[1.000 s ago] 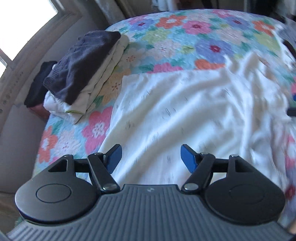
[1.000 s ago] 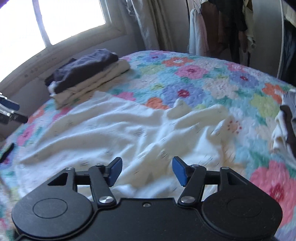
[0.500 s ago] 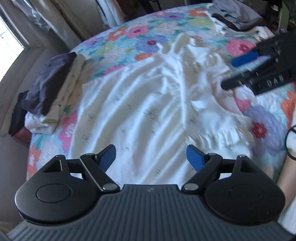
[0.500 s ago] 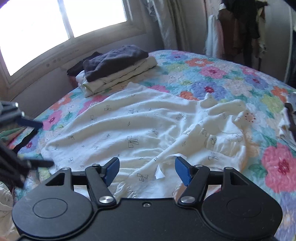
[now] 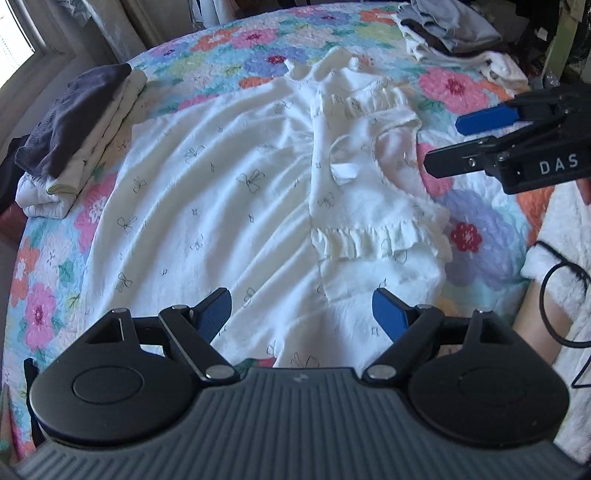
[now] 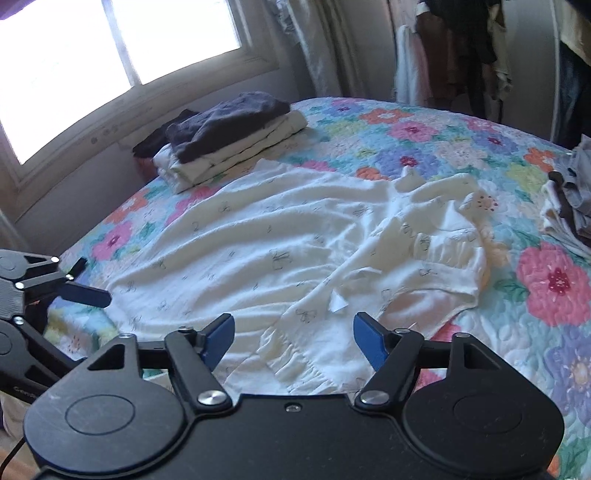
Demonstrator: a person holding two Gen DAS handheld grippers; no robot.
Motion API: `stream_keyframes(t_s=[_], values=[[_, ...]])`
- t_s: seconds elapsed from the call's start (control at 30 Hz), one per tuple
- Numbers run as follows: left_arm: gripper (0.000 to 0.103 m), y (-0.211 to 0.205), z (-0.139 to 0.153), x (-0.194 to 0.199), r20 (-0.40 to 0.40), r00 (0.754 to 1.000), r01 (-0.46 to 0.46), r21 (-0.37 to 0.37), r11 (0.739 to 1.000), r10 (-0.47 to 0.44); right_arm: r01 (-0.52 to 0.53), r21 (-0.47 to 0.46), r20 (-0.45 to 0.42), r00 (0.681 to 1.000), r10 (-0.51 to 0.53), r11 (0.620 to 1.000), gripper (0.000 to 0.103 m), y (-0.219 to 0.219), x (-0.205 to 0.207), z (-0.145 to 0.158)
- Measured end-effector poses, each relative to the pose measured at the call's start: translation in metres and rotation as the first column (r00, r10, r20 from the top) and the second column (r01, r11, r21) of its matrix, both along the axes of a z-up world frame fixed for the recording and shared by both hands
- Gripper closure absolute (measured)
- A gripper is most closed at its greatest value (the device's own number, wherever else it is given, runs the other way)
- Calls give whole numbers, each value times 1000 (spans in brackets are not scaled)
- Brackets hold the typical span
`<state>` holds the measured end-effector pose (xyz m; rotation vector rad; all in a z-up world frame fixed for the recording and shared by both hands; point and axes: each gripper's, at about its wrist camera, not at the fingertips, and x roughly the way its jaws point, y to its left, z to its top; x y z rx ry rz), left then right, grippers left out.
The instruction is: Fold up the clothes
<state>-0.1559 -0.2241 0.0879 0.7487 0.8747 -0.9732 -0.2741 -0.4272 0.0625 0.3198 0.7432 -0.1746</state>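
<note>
dress: a white dress point(image 5: 229, 206) with tiny bow prints lies spread on the flowery quilt point(image 5: 476, 229). its frilly top part point(image 5: 373, 177) is flipped over toward 3 o'clock in the left view. the fold looks only just started.
left gripper: the left gripper point(image 5: 302, 312) hangs over the near hem at 6 o'clock. its blue fingers are wide apart and hold nothing.
right gripper: the right gripper point(image 6: 293, 338) hangs over the frilly edge at 6 o'clock in its own view. its fingers are wide apart too, with nothing between them.
what could go wrong: the cloth is thin and full of waves. a pinch may catch one layer only, and then the fold comes out crooked. a pinch may also catch the quilt under it. the loose white tag point(image 6: 338, 302) and the frill may bunch up.
edges: the near hem sits close to the bed edge at 6 o'clock, so a pull that way may slide the dress off.
open room: bare quilt lies at 12 o'clock. a folded pile point(image 5: 81, 129) sits at 10 o'clock, and a messy heap of clothes point(image 5: 450, 29) at 1 o'clock. a wide swing may knock them.
</note>
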Motion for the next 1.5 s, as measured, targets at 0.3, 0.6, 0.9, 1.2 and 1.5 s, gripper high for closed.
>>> stream_keyframes(t_s=[0.3, 0.6, 0.9, 1.2, 1.5], values=[[12, 4, -24, -2, -96, 995, 25, 30, 999, -22, -30, -10, -15, 999, 30, 999, 26, 13, 4, -5], [7, 6, -23, -2, -47, 999, 14, 34, 999, -13, -19, -9, -33, 999, 19, 1000, 26, 13, 6, -11], [6, 7, -24, 0, -71, 997, -14, 40, 999, 17, -32, -29, -34, 999, 31, 999, 26, 16, 5, -12], [5, 8, -22, -1, -35, 999, -6, 31, 1000, 7, -37, -20, -48, 998, 36, 999, 25, 18, 8, -17], [3, 8, -24, 0, -28, 999, -21, 40, 999, 22, -15, -3, -47, 999, 15, 1000, 25, 12, 6, -19]])
